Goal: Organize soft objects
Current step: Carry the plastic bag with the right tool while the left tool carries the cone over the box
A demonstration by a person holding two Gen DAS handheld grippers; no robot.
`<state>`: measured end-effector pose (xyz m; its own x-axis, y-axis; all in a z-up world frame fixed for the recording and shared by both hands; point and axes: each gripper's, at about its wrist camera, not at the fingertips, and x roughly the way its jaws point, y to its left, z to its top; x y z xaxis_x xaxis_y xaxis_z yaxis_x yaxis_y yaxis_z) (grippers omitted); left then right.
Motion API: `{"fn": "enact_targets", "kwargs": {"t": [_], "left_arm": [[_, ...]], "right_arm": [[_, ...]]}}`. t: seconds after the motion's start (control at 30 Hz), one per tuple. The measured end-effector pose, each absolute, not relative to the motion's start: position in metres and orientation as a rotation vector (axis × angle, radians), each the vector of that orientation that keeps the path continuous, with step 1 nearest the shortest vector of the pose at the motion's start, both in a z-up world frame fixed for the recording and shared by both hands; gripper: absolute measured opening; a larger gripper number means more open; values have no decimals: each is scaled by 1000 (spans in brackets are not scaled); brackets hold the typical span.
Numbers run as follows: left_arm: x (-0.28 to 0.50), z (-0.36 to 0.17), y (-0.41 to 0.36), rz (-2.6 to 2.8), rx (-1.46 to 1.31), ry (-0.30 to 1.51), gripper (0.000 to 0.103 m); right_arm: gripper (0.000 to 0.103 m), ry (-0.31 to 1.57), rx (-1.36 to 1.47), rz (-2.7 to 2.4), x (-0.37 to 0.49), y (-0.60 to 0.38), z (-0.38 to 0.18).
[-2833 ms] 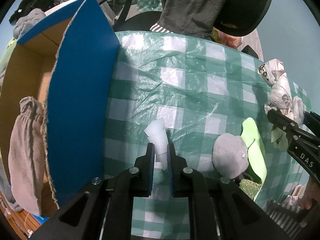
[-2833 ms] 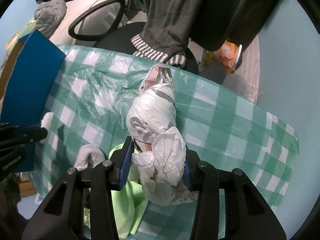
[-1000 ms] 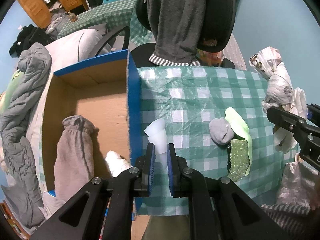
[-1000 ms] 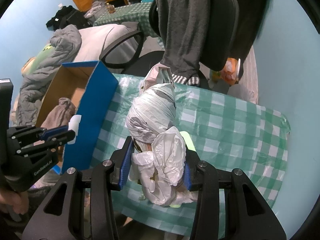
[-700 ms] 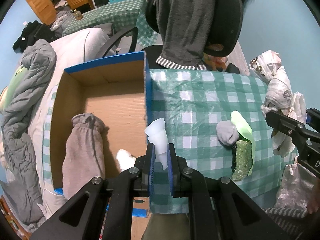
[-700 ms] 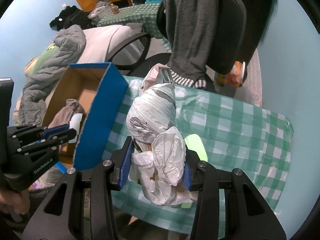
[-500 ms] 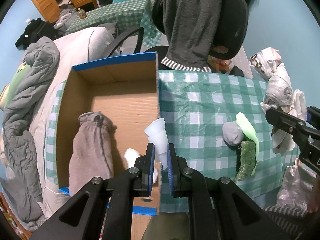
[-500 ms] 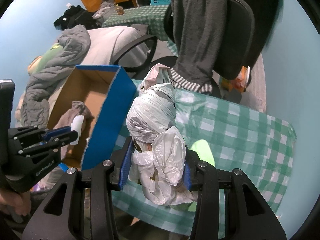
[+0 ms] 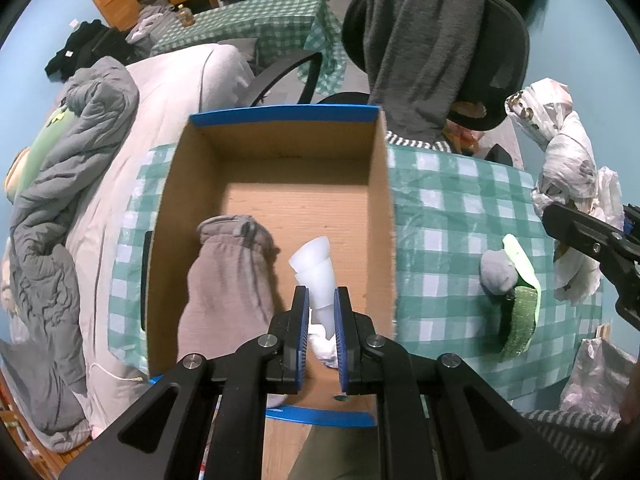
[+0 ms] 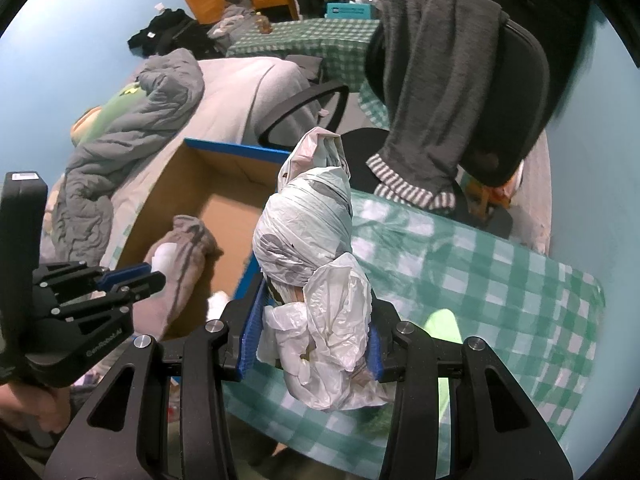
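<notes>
Left tongs (image 9: 321, 312): clamped on a small white soft piece (image 9: 316, 268), held above the open cardboard box (image 9: 382, 216), over its floor near the box's right wall.
Right tongs (image 10: 310, 332): clamped on a knotted bundle of white plastic bags (image 10: 308, 248), held in the air to the right of the box, above the counter (image 10: 500, 280).
Inside the box: a grey drawstring pouch (image 9: 228, 276) lies along the left half; a crumpled white item (image 9: 324, 346) sits at the near end, just below the left tongs.
Box: brown inside, blue on rim and outer faces, standing at the left end of the counter.
Right of the box, on the checked green cloth: a grey sock ball (image 9: 498, 270) touching a lime-green strip (image 9: 520, 256) and a darker green textured sock (image 9: 520, 324).
Beyond the box: an office chair (image 9: 504, 64) draped with a grey garment (image 9: 420, 36).
</notes>
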<state>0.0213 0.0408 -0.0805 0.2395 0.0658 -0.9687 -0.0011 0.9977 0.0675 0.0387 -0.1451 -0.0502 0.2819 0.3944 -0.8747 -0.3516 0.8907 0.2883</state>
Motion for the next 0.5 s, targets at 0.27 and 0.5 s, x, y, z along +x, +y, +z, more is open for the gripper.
{"fn": "enact_targets", "kwargs": {"t": [0.27, 0.5], "left_arm": [[27, -78, 68, 66, 44, 1321, 12], [34, -77, 92, 83, 35, 1317, 12]], "right_arm": [[42, 1182, 23, 544, 42, -110, -52], [42, 1187, 18, 567, 45, -80, -57]]}}
